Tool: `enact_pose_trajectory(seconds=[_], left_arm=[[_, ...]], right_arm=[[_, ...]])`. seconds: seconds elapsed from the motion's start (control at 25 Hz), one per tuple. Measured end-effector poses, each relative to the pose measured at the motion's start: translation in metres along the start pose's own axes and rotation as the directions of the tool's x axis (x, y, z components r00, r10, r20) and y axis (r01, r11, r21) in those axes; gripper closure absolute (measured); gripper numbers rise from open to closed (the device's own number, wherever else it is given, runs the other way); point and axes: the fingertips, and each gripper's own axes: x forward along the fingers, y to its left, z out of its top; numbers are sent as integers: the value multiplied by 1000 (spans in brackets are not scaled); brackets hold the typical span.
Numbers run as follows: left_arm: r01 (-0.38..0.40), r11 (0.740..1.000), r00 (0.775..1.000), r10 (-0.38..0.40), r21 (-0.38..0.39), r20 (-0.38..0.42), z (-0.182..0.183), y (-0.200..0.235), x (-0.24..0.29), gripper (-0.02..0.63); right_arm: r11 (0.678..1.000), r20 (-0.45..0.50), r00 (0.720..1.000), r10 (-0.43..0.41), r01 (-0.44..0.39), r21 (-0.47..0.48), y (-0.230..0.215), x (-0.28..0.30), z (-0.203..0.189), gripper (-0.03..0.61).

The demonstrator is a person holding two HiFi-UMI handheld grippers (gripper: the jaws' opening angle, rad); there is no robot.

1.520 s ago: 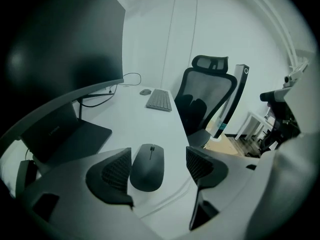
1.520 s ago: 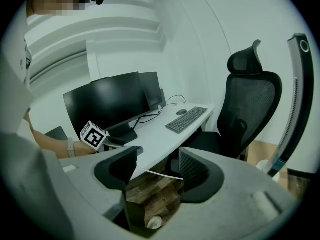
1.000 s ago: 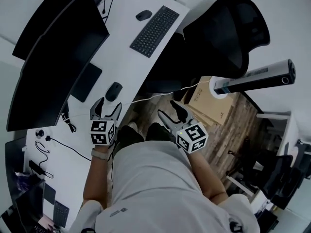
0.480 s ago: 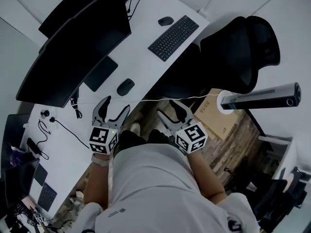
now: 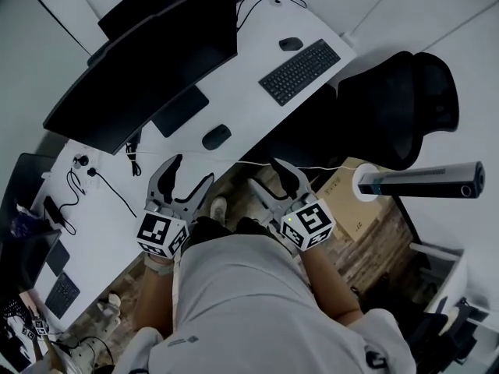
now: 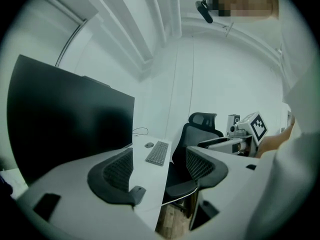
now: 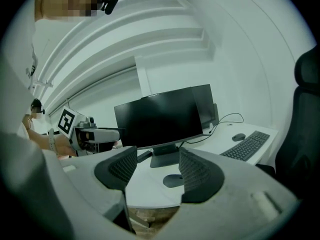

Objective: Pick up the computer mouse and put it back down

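Mouse point(image 5: 216, 137) sits untouched just ahead of the left gripper point(image 5: 191, 174) (jaws apart, empty); right gripper point(image 5: 267, 179) gapes empty too, pickup not yet begun.

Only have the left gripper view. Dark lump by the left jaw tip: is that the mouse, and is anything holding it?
Observer: Yes. The head view shows the mouse lying free on the desk, ahead of the left hand-held gripper, untouched.
Operator: Right side?
Observer: The right hand-held gripper is open and empty; in its own view the mouse sits on the desk beyond its jaws.
Operator: What's behind the mouse?
Observer: The monitor's flat dark base, apart from the mouse.
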Motion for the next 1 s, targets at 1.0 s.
enact_pose_trajectory(seconds=[1.0], left_arm=[[0, 999, 992, 5, -45, 128, 29, -2, -13, 293]], right_arm=[[987, 80, 995, 61, -48, -152, 24, -3, 46, 321]])
